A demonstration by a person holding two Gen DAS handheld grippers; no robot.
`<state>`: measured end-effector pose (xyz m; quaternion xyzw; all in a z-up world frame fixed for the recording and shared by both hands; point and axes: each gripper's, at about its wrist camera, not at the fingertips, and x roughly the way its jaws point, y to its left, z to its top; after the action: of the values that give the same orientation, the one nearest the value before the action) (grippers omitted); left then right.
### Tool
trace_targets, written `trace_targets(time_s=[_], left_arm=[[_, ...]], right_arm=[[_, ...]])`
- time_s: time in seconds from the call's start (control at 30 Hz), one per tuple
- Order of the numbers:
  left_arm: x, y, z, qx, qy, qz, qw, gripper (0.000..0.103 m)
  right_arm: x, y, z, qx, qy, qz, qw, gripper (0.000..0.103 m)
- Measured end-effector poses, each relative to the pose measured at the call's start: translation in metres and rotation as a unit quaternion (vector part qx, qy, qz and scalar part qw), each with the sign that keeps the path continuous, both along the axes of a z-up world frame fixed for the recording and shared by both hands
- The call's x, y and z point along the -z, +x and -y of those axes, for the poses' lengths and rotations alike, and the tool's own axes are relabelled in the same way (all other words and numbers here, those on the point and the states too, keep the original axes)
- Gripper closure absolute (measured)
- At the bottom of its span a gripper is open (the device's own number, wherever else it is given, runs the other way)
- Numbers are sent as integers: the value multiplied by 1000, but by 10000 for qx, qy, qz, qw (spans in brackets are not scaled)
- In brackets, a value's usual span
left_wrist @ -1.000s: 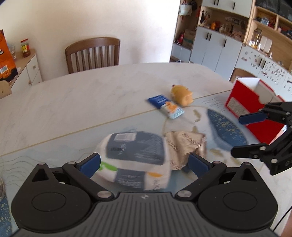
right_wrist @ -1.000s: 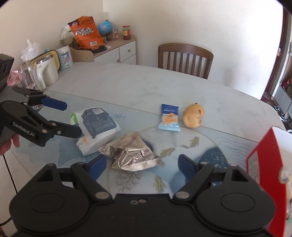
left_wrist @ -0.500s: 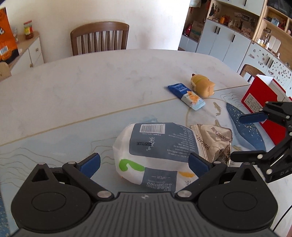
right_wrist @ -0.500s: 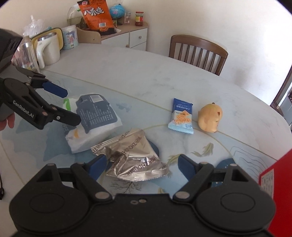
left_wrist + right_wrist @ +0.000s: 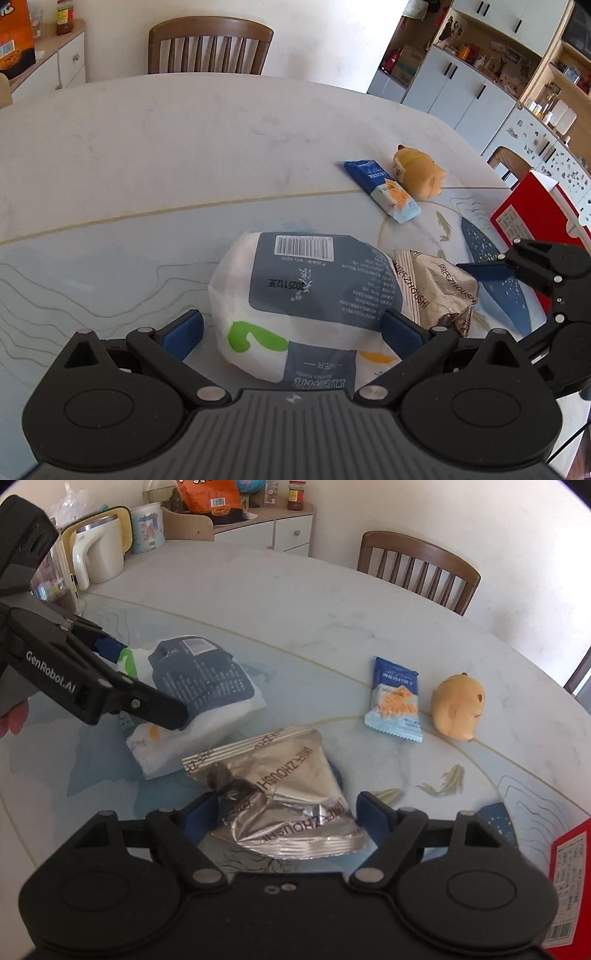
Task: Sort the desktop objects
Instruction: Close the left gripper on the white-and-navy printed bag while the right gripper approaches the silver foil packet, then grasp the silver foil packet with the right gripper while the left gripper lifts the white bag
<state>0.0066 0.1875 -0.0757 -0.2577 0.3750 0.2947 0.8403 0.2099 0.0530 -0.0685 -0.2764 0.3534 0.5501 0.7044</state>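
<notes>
1. The left gripper [image 5: 291,328] is held open; the white-and-grey tissue pack [image 5: 303,295] lies between its fingers, its long axis running away from them, barcode end far.
2. The right gripper [image 5: 284,812] has just been closing; the silver foil packet [image 5: 280,794] sits between its blue pads, and contact cannot be told.
3. Beyond the right fingers, the blue snack packet [image 5: 395,699] lies lengthwise, just beside the yellow toy [image 5: 458,707].
</notes>
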Motion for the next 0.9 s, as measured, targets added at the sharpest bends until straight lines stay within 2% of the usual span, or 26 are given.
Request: trace_targets(time_s=[0.1,0.37,0.47,0.73,0.9], left_arm=[[0,1,3,-8,41,30,10000,1],[0,3,10,95,83,18,9999,17],[-1,5,13,134,114,-9,9998,26],[-6,11,22,259,87,95,9996,62],[-11,19,33,383,184,98,9990,68]], right_arm=[[-1,0,0,35,27,-26,10000,24],[-1,0,6,128,37,-10,9999,26],[0,1,11,197,16,30,9998,27],[-2,6,33,507,1,68,9987,29],[-3,9,50,722,-28,108,9973,31]])
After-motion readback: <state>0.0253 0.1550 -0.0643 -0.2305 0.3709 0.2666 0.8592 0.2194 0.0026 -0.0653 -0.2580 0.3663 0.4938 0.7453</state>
